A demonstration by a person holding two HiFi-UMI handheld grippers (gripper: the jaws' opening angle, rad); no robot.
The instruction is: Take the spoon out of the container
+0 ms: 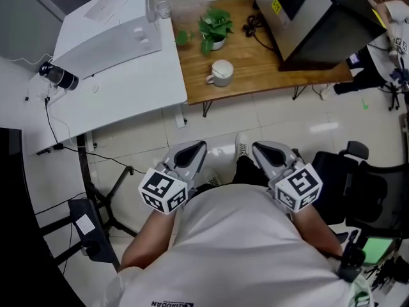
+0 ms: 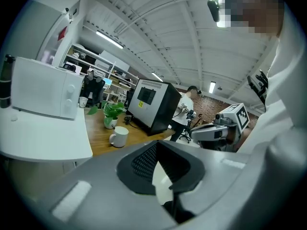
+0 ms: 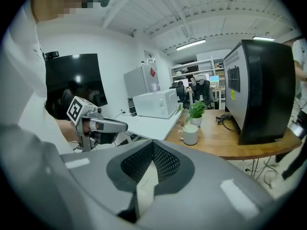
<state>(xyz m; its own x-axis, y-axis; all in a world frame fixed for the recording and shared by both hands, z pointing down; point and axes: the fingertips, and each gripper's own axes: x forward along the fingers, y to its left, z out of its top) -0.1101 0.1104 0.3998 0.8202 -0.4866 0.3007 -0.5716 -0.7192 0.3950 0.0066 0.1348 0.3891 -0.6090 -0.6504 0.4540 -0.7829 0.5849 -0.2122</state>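
Note:
A white mug (image 1: 222, 73) stands on the wooden table (image 1: 255, 75), far ahead of both grippers. A thin spoon handle (image 3: 183, 124) sticks out of the mug (image 3: 190, 134) in the right gripper view. The mug (image 2: 118, 137) is also in the left gripper view, where the spoon is too small to make out. I hold my left gripper (image 1: 195, 149) and right gripper (image 1: 262, 149) side by side close to my body, over the floor. The jaws of both are shut with nothing in them (image 2: 156, 146) (image 3: 152, 148).
On the wooden table there is also a potted plant (image 1: 214, 27) and a big black appliance (image 1: 313, 11) with its cable. A white microwave (image 1: 108, 31) sits on the white desk (image 1: 128, 101) at the left. A black office chair (image 1: 358, 184) stands at my right.

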